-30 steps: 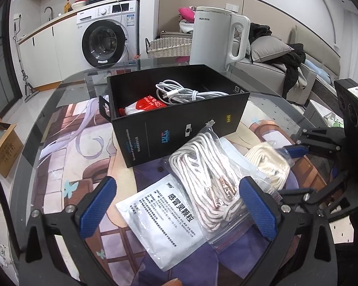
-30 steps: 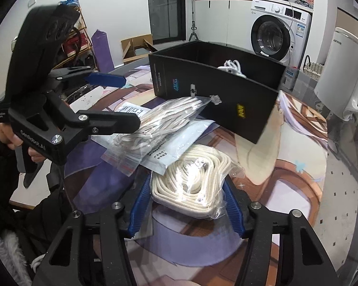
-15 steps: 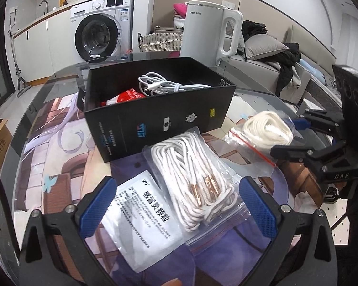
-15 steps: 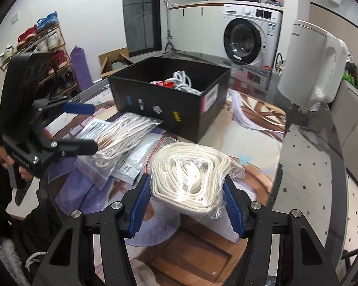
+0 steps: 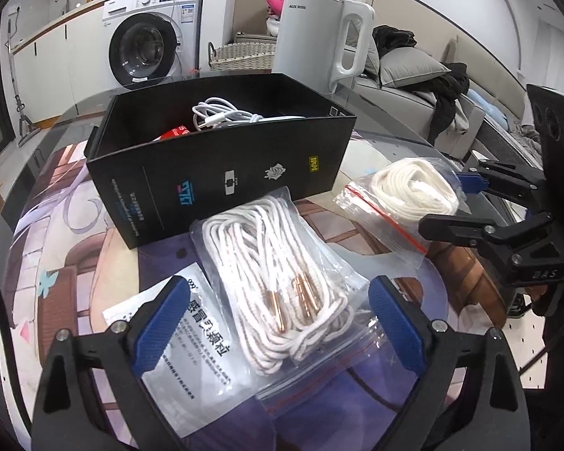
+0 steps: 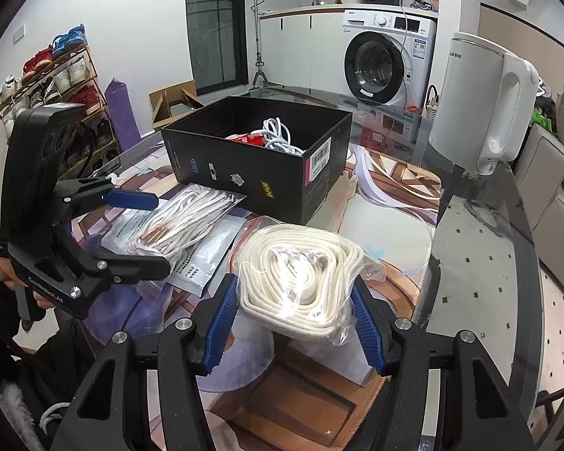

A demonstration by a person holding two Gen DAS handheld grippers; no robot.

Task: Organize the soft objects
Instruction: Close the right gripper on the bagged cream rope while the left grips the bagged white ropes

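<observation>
Nearest in the right wrist view, the right gripper is clamped on a clear zip bag of thick coiled white rope, one blue pad pressing each side of the coil. The bag is held up off the table, near its right edge, and its red zip strip points toward the box.

In the left wrist view the left gripper hangs over the near edge of the table, its jaws closing from wide apart. Between the blue fingers lies a second clear bag, this one of thin white cord with copper-coloured tips, flat on the table mat; the pads do not press on it. Under that bag's left side lies a white sachet printed with Chinese characters (the small print is too fine to read).

Just beyond both bags, toward the middle of the table, stands an open black box with small logos on its front wall. Inside it are a coiled white cable and something red, partly hidden by the wall.

At the far right edge of the table stands a white kettle, upright, handle to the right. Past the table are a washing machine under a counter and a wicker basket; the right wrist view also shows a shoe rack against the left wall.
</observation>
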